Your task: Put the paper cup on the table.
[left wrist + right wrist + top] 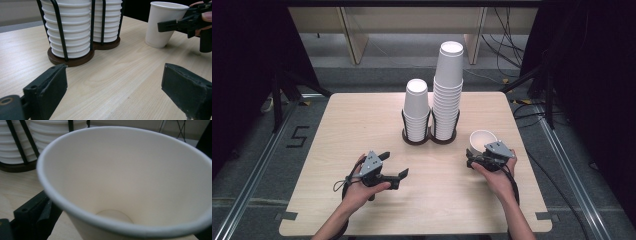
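A single white paper cup (482, 139) stands on the wooden table (362, 130) at the right, mouth up. My right gripper (477, 152) reaches around it from the near side, its jaws on either side of the cup wall and open. The right gripper view looks straight into the cup (125, 177), with one black jaw at lower left. In the left gripper view the cup (162, 25) sits at upper right. My left gripper (396, 164) rests low over the table at front left, open and empty, its jaws (113, 85) wide apart.
A black wire double holder (428, 139) stands mid-table with a short stack of white cups (417, 107) and a taller stack (448, 90). The nearer stack (67, 27) lies ahead of the left gripper. Table legs and cables lie on the floor beyond the table.
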Demonstrator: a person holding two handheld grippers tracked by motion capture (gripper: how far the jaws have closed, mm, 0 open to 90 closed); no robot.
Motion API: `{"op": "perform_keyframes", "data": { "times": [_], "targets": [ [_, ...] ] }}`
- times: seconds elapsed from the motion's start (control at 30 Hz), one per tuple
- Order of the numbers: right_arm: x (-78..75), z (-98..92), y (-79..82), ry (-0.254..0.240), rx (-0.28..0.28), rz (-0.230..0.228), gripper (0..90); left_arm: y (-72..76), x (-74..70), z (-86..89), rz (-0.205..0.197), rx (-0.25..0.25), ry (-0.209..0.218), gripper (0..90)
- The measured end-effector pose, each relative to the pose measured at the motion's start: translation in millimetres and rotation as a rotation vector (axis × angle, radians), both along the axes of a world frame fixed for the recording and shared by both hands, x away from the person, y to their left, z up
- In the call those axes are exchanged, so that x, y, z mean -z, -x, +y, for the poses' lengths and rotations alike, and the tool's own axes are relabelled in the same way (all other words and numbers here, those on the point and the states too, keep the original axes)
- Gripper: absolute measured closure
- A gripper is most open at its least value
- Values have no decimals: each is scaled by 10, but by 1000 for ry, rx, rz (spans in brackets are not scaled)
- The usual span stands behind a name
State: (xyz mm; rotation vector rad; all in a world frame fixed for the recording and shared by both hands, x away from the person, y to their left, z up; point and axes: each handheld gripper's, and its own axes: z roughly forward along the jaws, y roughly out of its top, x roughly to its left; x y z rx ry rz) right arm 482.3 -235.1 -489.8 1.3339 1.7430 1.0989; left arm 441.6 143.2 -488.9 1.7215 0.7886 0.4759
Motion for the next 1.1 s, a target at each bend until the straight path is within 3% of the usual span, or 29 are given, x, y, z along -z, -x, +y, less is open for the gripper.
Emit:
{"op": "perform_keyframes", "data": {
  "times": [0.07,0.13,0.17,0.27,0.33,0.37,0.4,0.43,0.47,0.5,0.57,0.6,0.63,0.67,0.73,0.87,0.93,1.1],
  "targets": [
    [12,10,24,-12,21,3,4,0,0,1,-1,0,1,59],
    [10,-35,29,18,8,-5,4,0,-1,2,-1,-1,2,58],
    [9,-21,54,-13,14,18,4,1,0,1,-1,-1,2,58],
    [1,-76,73,24,19,-23,4,-9,10,-7,-5,8,12,59],
    [-9,-79,104,-3,12,-11,4,-2,6,-5,2,2,-2,58],
    [-13,-75,122,-2,18,-17,4,-2,9,-7,2,2,-1,58],
    [-20,-101,128,8,-10,-15,4,-2,11,-9,3,2,-1,58],
    [-19,-67,164,-24,21,-3,4,-1,12,-10,3,2,0,58],
    [-18,-95,160,9,-2,-20,4,-1,13,-11,3,3,-1,58],
    [-28,-107,180,26,-14,1,4,-1,15,-12,3,3,-1,58],
    [-14,-122,210,12,-22,-1,4,-1,18,-11,3,3,-2,58],
    [-6,-95,248,-16,6,10,4,-1,19,-10,4,3,-2,58],
    [5,-129,245,0,-28,-6,4,-1,22,-11,3,2,-3,58],
    [2,-139,273,13,-33,9,4,-2,26,-11,3,2,-2,58],
    [22,-132,328,-5,-2,8,4,-3,34,-13,4,1,2,57],
    [29,-194,399,17,-15,3,4,-1,41,-6,8,1,-8,56],
    [29,-197,447,-1,1,-1,4,-2,46,-3,9,-1,-10,55],
    [27,-270,520,34,-16,-26,4,0,58,5,9,-3,-10,55]
  ]
}}
